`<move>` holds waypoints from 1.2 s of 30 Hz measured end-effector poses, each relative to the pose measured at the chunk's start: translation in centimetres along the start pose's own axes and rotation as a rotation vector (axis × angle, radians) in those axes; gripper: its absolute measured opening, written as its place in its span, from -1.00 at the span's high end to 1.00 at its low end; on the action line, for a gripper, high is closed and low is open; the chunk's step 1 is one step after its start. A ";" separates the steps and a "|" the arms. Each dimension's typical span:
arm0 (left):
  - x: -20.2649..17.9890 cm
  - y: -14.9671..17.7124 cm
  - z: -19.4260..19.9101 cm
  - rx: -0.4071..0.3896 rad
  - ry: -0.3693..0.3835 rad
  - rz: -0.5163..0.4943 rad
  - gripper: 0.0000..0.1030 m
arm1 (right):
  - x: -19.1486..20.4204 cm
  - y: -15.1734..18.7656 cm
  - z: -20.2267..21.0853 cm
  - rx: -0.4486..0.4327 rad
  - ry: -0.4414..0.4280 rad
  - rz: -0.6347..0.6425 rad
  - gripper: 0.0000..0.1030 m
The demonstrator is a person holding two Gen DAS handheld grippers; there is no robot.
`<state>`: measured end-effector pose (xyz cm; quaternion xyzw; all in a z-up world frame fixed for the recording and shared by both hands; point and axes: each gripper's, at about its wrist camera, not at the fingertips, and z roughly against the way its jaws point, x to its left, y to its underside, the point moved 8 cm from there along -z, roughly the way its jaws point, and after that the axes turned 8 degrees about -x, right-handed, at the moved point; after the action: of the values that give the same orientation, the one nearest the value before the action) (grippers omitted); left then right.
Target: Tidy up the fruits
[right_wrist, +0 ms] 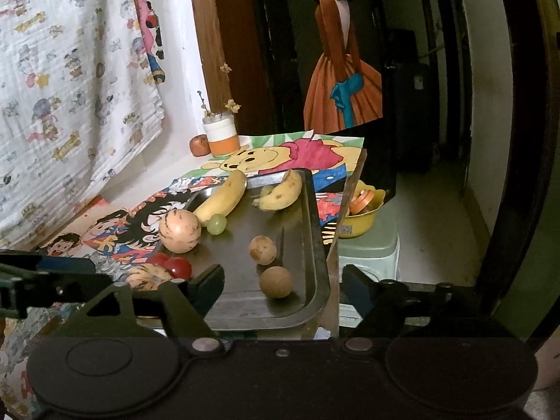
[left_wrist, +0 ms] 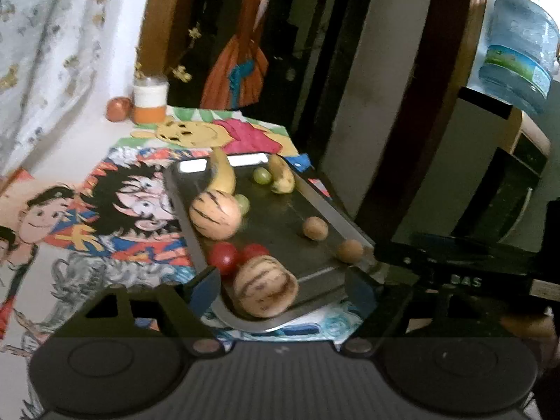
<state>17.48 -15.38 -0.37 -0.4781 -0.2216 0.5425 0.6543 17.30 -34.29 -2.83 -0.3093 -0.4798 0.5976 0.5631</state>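
Covering the surface [right_wrist: 115, 194]: cartoon drawings, Pooh sheet [right_wrist: 280, 155] at the far end. Printed cloth [right_wrist: 70, 87] hangs on the left wall; small red fruit [right_wrist: 199, 145] and orange-white jar [right_wrist: 221, 137] sit in the far corner. Metal tray [right_wrist: 313, 231] lies on the drawings near the right edge, holding two striped melons [left_wrist: 215, 214], two red tomatoes [left_wrist: 224, 257], two bananas [right_wrist: 222, 197], grapes [right_wrist: 217, 224], two brown round fruits [right_wrist: 262, 250]. Left gripper [left_wrist: 280, 288] apart, near striped melon [left_wrist: 264, 287] between its fingers, contact unclear. Right gripper [right_wrist: 281, 288] apart, over the tray's near end. Right of it: dark doorway [right_wrist: 420, 105], painting of an orange dress [right_wrist: 344, 70], yellow bowl [right_wrist: 364, 215], water jug [left_wrist: 519, 52].
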 end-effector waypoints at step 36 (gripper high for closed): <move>4.0 1.4 5.5 -0.121 -0.222 0.006 -0.99 | 4.8 -0.4 6.2 -0.129 0.058 0.066 -0.99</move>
<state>13.56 -9.65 -0.06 -0.4543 -0.3237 0.5796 0.5940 10.99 -31.07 0.46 -0.3777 -0.4905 0.5743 0.5357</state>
